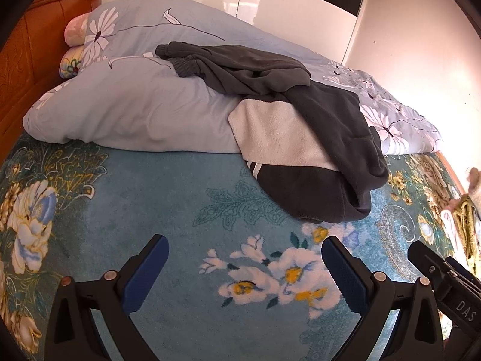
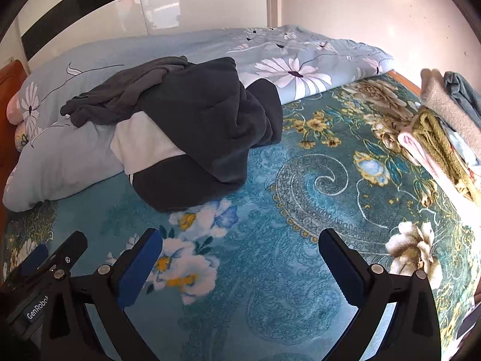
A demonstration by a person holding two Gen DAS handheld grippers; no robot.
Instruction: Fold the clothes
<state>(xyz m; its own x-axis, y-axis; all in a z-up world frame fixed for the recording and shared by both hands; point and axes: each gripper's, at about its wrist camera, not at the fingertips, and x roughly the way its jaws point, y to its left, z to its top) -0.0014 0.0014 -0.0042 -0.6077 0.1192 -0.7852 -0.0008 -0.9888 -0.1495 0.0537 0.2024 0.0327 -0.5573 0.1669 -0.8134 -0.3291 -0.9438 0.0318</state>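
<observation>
Clothes for folding: a dark garment with a white panel [image 1: 300, 156] lies heaped at frame centre, half on the pale blue quilt [image 1: 126, 114], half on the teal floral blanket [image 1: 150, 186]. My left gripper [image 1: 245, 270] and right gripper [image 2: 240, 264] hover wide, empty. Folded stack [image 2: 442, 138] sits right edge.

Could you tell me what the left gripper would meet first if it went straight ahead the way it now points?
Most likely the dark grey and cream fleece garment heaped on the teal floral blanket. The open left gripper points across bare blanket towards that heap's near edge, though depth is hard to judge through the fisheye.
</observation>
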